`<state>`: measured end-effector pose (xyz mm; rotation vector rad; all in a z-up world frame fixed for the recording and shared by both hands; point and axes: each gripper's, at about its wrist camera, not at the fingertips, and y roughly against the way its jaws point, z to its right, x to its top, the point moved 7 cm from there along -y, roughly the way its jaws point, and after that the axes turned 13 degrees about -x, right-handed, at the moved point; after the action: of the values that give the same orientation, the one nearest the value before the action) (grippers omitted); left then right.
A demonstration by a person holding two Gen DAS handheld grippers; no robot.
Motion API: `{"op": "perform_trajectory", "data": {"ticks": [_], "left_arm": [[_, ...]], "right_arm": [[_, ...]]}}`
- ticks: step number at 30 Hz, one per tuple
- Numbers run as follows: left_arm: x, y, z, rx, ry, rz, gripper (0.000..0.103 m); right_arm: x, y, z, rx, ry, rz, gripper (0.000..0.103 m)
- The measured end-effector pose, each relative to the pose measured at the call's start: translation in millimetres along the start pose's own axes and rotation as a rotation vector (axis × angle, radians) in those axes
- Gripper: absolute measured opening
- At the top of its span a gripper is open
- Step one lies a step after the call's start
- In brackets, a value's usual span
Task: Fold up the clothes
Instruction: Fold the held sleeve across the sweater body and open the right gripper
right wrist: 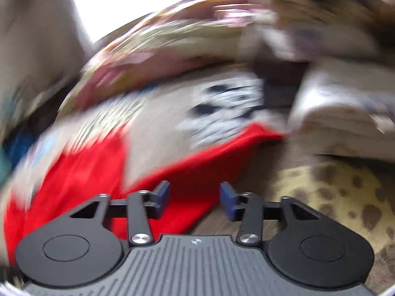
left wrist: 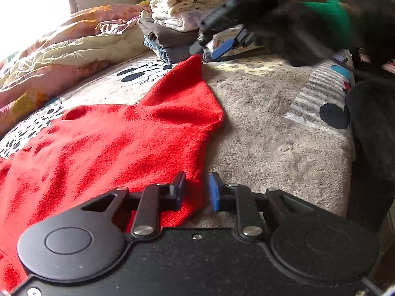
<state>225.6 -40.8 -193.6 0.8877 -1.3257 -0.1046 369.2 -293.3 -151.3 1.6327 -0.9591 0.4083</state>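
Red garment (left wrist: pixel 118 143) is laid flat across the grey blanket (left wrist: pixel 271 128) of the bed, its near edge reaching between the jaws of the left gripper (left wrist: pixel 197 191); those jaws are seen narrowly parted, with the red hem in the gap, and whether the pads actually press the cloth cannot be told. In the right wrist view, which is heavily smeared, the right gripper (right wrist: pixel 195 198) is shown with jaws well apart and nothing held; red cloth is seen beneath and beyond them only. Further off, the garment's far corner (left wrist: pixel 196 60) is raised to a point just beside the right gripper's blue pads (left wrist: pixel 223 48), apart from them as far as can be judged.

Risks are judged as follows: with only 1 edge possibly caught, the hem could slip out if the left hold is shallow; the freed far corner could flop back and crease the fold; a hasty sweep by the right gripper could knock the stack of folded clothes (left wrist: pixel 177 19) standing close behind the corner.

No containers are seen; folded items are kept only in that stack; a rumpled quilt (left wrist: pixel 64 44) is heaped beyond.
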Motion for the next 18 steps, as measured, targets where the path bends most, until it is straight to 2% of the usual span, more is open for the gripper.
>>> {"op": "perform_trajectory", "data": {"ticks": [1,3,5,6,7,8,10,12,13,14,16,18], "left_arm": [[0,-1,0,-0.002,0.002,0.002,0.019],[0,-1,0,-0.008,0.011,0.007,0.019],[0,-1,-1,-0.017,0.022,0.012,0.019],[0,-1,-1,-0.021,0.028,0.014,0.019],[0,-1,-2,-0.027,0.035,0.016,0.019],[0,-2,-3,-0.033,0.042,0.019,0.019],[1,-2,-5,-0.045,0.058,0.023,0.019],[1,-2,-6,-0.053,0.070,0.026,0.019],[1,-2,-7,-0.057,0.075,0.028,0.019],[1,-2,-7,-0.059,0.079,0.030,0.019],[2,-3,-7,-0.062,0.081,0.029,0.020],[2,-3,-7,-0.063,0.083,0.029,0.020]], "right_arm": [[7,-15,13,0.012,-0.117,-0.020,0.062],[20,-46,37,0.037,-0.332,-0.060,0.063],[22,-75,47,0.065,-0.435,-0.106,0.061],[22,-88,47,0.069,-0.435,-0.124,0.057],[24,-97,44,0.072,-0.404,-0.120,0.030],[27,-102,39,0.079,-0.367,-0.101,0.010],[41,-95,24,0.128,-0.272,0.009,0.010],[55,-70,3,0.249,-0.183,0.158,0.008],[56,-74,-4,0.216,-0.119,0.155,0.009],[54,-86,-5,0.146,-0.068,0.108,0.017],[50,-111,2,0.036,-0.052,0.010,0.037],[52,-110,1,0.029,-0.039,0.034,0.037]]}}
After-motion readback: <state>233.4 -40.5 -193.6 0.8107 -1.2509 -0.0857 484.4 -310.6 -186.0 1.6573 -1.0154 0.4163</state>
